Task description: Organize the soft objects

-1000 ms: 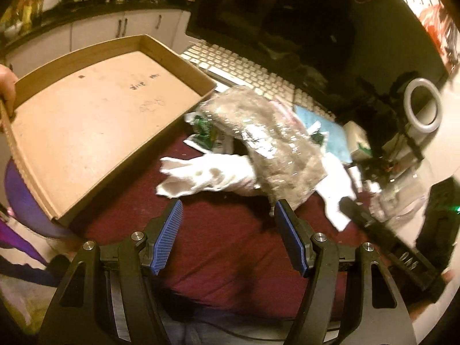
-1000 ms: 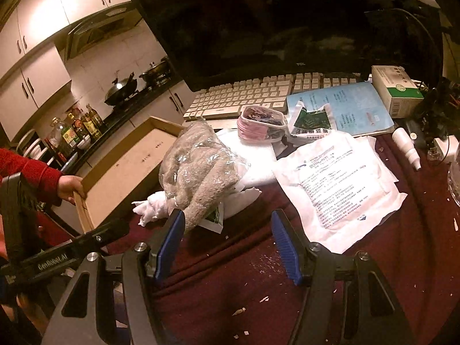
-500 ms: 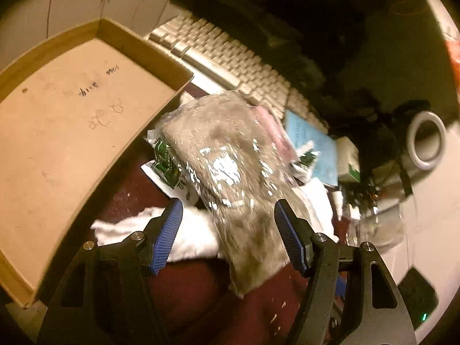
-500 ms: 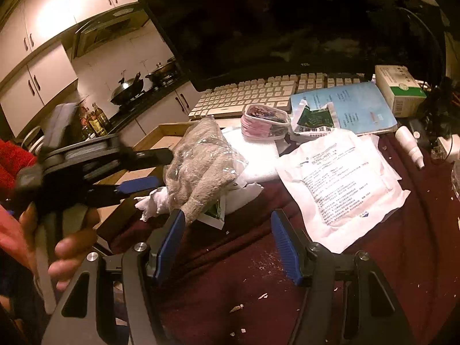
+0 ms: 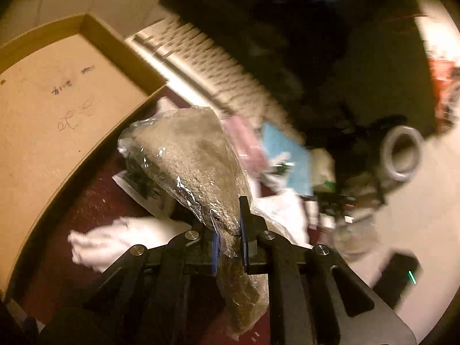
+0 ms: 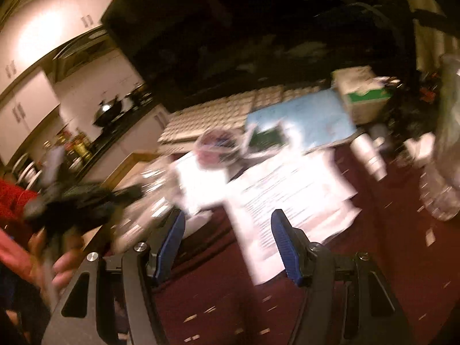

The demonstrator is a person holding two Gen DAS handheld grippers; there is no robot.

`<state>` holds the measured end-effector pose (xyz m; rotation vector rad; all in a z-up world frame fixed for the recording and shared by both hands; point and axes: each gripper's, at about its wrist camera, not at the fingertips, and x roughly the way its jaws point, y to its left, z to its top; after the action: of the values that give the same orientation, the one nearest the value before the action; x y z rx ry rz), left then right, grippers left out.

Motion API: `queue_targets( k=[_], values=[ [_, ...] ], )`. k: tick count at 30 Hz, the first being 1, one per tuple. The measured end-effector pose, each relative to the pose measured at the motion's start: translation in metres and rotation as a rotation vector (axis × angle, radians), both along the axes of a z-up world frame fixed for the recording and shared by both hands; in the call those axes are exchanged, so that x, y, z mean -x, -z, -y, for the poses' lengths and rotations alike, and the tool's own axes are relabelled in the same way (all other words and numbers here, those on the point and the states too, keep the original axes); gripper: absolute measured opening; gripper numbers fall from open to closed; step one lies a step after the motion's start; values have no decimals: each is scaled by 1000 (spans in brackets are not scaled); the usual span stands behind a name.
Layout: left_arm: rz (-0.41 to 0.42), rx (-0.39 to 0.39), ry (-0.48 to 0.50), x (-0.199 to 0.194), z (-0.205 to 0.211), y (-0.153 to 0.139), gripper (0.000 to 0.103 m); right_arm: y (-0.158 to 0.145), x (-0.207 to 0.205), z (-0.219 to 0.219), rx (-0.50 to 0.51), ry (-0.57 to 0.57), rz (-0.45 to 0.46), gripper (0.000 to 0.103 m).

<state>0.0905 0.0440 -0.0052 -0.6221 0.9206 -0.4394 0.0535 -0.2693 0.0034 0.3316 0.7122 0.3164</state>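
Note:
My left gripper [image 5: 229, 230] is shut on a grey fuzzy cloth in a clear plastic bag [image 5: 195, 155], pinched near its lower part; the bag tilts up toward the box. A white glove [image 5: 115, 240] lies on the dark red tablecloth [image 5: 95, 201] below left of it. A shallow cardboard box [image 5: 43, 109] sits at the left. My right gripper [image 6: 227, 227] is open and empty above the cloth, just in front of a white flat packet [image 6: 293, 195]. The left gripper [image 6: 74, 201] and its hand show blurred at the right wrist view's left.
A white keyboard [image 5: 207, 69] and a dark monitor [image 6: 244, 28] stand behind. A pink-filled container [image 6: 218, 143], a blue packet [image 6: 304, 115], a green-white carton [image 6: 365, 92], a small white bottle [image 6: 371, 155] and a clear plastic bottle [image 6: 442, 195] crowd the table's back and right.
My left gripper has closed on the bagged grey cloth. The right gripper has swung, blurring its view; it stays open.

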Motion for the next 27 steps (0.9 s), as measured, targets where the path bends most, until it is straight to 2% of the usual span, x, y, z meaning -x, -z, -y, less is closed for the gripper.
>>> queue_targets(
  k=[1, 7, 9, 11, 16, 20, 21, 22, 23, 26, 27],
  values=[
    [19, 17, 16, 8, -2, -4, 10, 1, -12, 6, 1, 10, -20, 67],
    [83, 67, 76, 38, -21, -18, 10, 25, -60, 23, 64, 77, -151, 67],
    [109, 77, 85, 45, -29, -18, 10, 36, -69, 23, 84, 43, -194, 67],
    [111, 74, 88, 50, -30, -16, 10, 44, -67, 22, 97, 62, -210, 67],
    [96, 75, 100, 55, -35, -6, 10, 47, -46, -2, 119, -55, -228, 69],
    [89, 77, 99, 58, -33, -1, 10, 47, -37, -30, 261, -48, -221, 69],
    [87, 77, 101, 58, -33, -1, 10, 46, -35, -35, 285, -37, -216, 66],
    [90, 74, 103, 59, -33, -1, 10, 46, -34, -38, 291, -27, -213, 55],
    [92, 68, 100, 60, -34, -2, 10, 45, -30, -41, 292, -23, -207, 47],
    [94, 71, 99, 62, -34, -1, 10, 37, -18, -46, 295, -16, -182, 5],
    [94, 67, 98, 63, -34, 0, 10, 36, -13, -43, 279, -25, -173, 4]
  ],
)
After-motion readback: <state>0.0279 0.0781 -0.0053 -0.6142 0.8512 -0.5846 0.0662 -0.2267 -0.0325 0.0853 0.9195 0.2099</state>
